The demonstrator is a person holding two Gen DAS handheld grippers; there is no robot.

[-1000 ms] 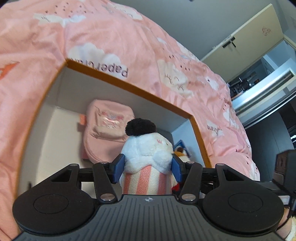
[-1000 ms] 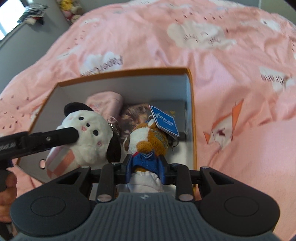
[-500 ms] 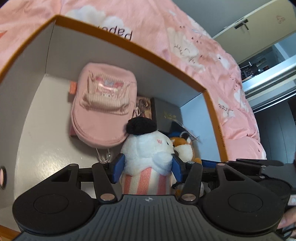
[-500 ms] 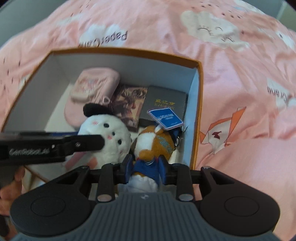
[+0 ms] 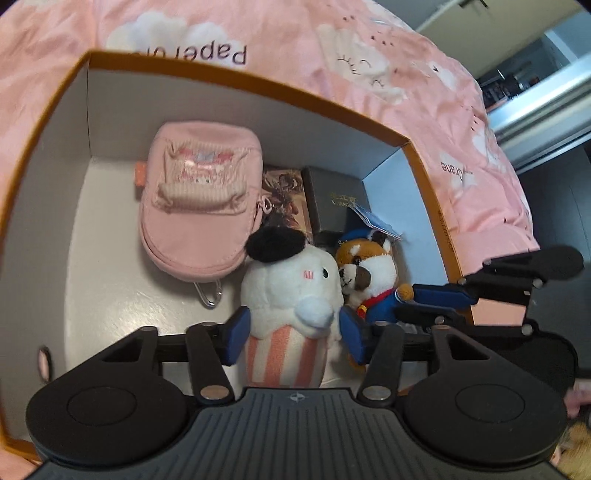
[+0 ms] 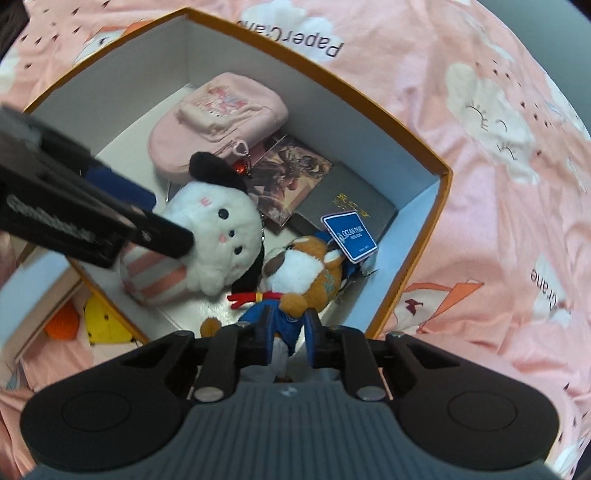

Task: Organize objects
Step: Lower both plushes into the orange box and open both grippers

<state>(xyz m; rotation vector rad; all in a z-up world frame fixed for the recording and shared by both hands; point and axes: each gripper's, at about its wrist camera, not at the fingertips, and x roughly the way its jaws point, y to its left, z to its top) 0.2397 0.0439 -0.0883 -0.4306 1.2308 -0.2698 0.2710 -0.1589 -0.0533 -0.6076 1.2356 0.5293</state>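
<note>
My left claw (image 5: 291, 330) is closing on the white plush (image 5: 291, 295) and my right claw (image 6: 288, 338) on the dog plush (image 6: 295, 280), both upright, ahead between the jaws, low inside the box (image 5: 258, 83).

two plush toys (image 6: 210, 236), one pouch (image 6: 221, 122), two booklets (image 6: 291, 177)

A pink duvet (image 6: 498, 192) with white clouds and the printed words "Paper Crane" covers the bed. Past its far right corner stand a pale cupboard door (image 5: 517, 33) and a dark doorway (image 5: 554, 192).
</note>
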